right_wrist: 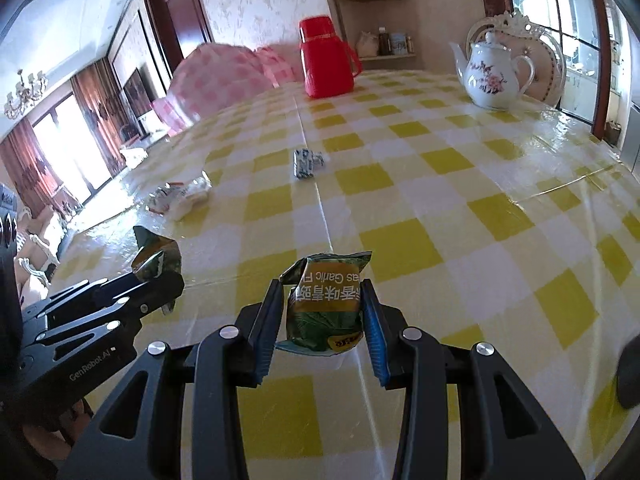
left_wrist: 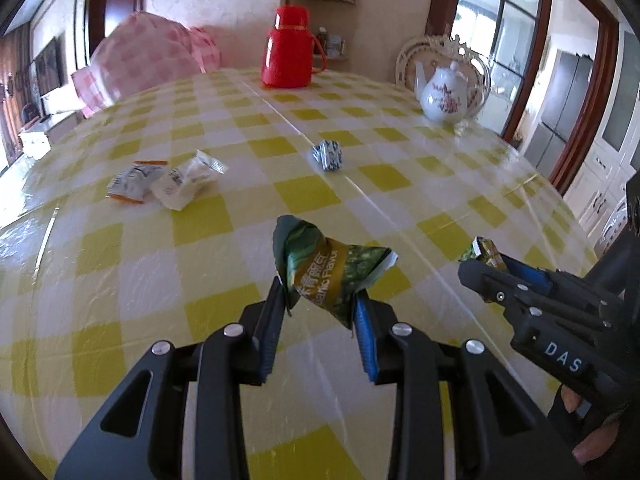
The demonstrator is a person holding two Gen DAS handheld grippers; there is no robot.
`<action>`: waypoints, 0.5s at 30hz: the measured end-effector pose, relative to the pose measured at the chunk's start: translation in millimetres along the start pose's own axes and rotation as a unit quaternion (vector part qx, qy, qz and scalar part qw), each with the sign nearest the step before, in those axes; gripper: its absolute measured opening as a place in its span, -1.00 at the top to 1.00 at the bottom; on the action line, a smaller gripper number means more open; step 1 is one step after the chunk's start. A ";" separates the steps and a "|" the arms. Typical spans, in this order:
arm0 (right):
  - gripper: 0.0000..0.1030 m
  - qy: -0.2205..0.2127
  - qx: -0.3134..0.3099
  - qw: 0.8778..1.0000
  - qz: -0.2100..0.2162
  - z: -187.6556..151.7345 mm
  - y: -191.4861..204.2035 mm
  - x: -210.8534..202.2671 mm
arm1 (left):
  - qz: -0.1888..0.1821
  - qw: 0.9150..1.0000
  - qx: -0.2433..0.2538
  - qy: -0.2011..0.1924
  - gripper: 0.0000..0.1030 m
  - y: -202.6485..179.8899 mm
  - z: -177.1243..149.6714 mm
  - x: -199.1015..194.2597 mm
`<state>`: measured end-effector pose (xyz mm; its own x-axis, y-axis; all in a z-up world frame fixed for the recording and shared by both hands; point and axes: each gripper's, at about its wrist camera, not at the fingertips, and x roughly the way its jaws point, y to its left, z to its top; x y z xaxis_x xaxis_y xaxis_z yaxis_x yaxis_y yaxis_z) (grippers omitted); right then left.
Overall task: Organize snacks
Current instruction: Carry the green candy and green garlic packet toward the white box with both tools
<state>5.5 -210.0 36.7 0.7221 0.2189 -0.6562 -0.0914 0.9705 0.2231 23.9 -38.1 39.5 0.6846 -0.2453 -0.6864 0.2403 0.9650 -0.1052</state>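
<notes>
Checked table [left_wrist: 120, 248] — green packet [left_wrist: 332, 272] between fingers [left_wrist: 268, 320]

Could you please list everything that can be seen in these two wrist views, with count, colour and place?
green snack packets: 2, green with gold band, one held in each gripper above the near table, in the left, in the right
white snack packets: 2, white, one orange-edged, touching each other at the table's left
blue-and-white snack: 1, small, table centre
thermos: 1, red, far side of table
teapot: 1, white with floral print, far right of table
tablecloth: 1, yellow-and-white check under clear film
pink checked cover: 1, beyond the table's far left edge
left gripper: 1, black, blue pads, shut on a packet
right gripper: 1, black, blue pads, shut on a packet
</notes>
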 end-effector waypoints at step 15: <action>0.26 -0.037 0.001 0.998 0.046 -53.4 31.0 -69.1 | 0.017 0.997 -0.002 -0.070 0.35 -11.3 -53.1 -79.4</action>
<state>-83.8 -189.6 50.5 0.7590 0.2986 -0.5786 -0.1581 0.9466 0.2810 -69.8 -24.5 57.0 0.7814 -0.2236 -0.5826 0.2136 0.9730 -0.0870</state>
